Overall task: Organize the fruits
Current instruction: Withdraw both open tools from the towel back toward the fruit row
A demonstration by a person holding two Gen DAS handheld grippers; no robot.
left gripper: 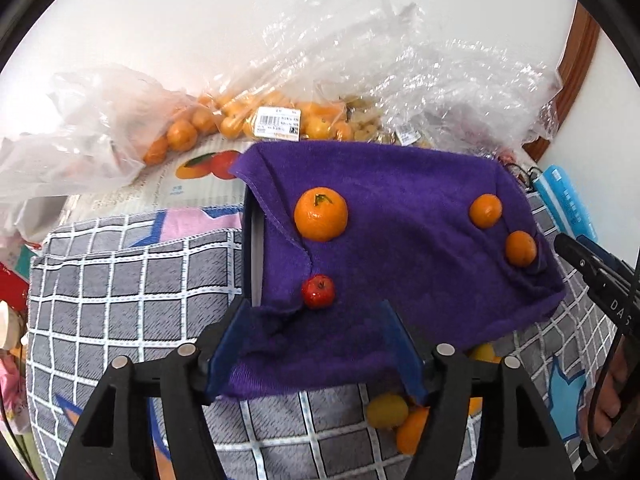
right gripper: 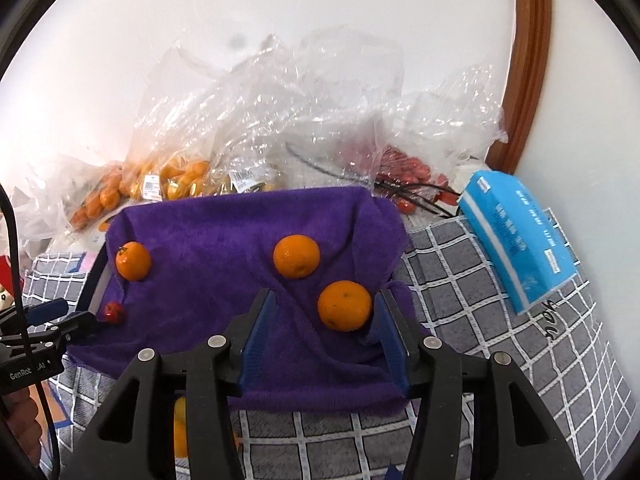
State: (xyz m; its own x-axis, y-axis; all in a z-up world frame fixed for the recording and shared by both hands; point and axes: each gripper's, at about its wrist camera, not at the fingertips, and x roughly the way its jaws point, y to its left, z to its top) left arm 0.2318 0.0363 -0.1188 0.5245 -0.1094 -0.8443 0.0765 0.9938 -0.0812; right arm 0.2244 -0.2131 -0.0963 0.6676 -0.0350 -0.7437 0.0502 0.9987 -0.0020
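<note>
- We take the purple cloth point(right gripper: 248, 280) as our landmark; it is draped over a raised, box-like thing on the checked cover point(right gripper: 500, 344), with bags of fruit point(left gripper: 224, 116) behind its far edge
- At the cloth's left edge sits one orange point(left gripper: 320, 214), and nearer us along that same edge a small red fruit point(left gripper: 318, 291)
- Our left gripper point(left gripper: 316, 344) hovers over the cloth's near left part, jaws spread, nothing but cloth between the blue pads point(left gripper: 224, 354); the red fruit lies just ahead of it, slightly left of centre
- Past the cloth's middle sits a second orange point(right gripper: 296, 256), and right of that, nearer us, a third orange point(right gripper: 345, 306)
- Our right gripper point(right gripper: 324, 332) is over the cloth's near right part, jaws parted and not pressing on anything; the third orange lies just ahead, between the tips and close to the right pad point(right gripper: 390, 332), so we judge the right hand nearer to it and the left nearer to the red fruit
- The fruits are round, so no long axis steers the approach
- Under the cloth's near edge a few yellow and orange fruits point(left gripper: 388, 410) peek out
- Right of the cloth lies a blue pack point(right gripper: 520, 236); its print is too small for us to read
- Writing: white barcode labels point(left gripper: 278, 122) on the bags, unreadable; "GenRob" on the left gripper's body in the right view; "DAS" on the right gripper in the left view
</note>
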